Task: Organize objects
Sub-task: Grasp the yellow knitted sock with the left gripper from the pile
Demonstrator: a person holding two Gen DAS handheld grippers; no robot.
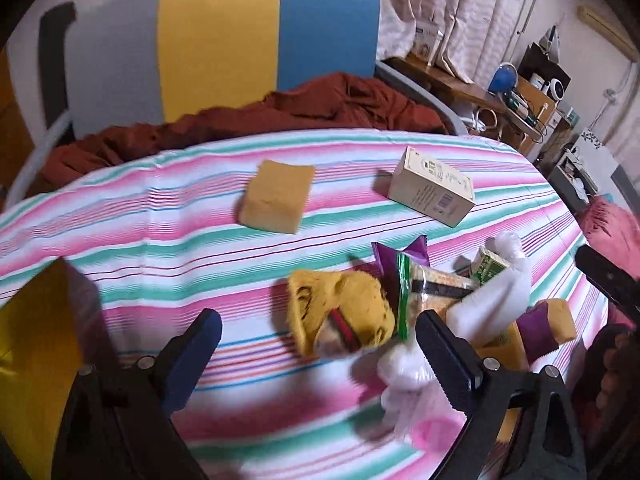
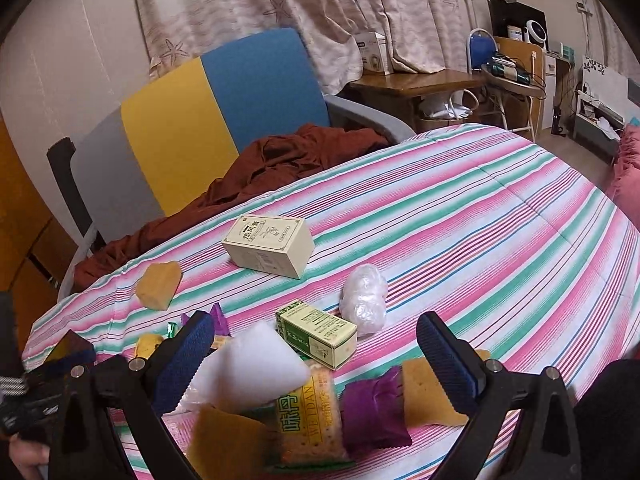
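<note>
A striped cloth covers the table. In the left wrist view a yellow sponge and a cream box lie far out; a yellow plush toy, cracker packet, small green box and white foam block form a pile at right. My left gripper is open and empty, just short of the plush toy. My right gripper is open over the white foam block, green box, cracker packet and purple packet.
A chair with grey, yellow and blue back holds a rust-red cloth behind the table. A crumpled plastic bag, yellow sponges and a yellow object lie around. Cluttered desks stand at right.
</note>
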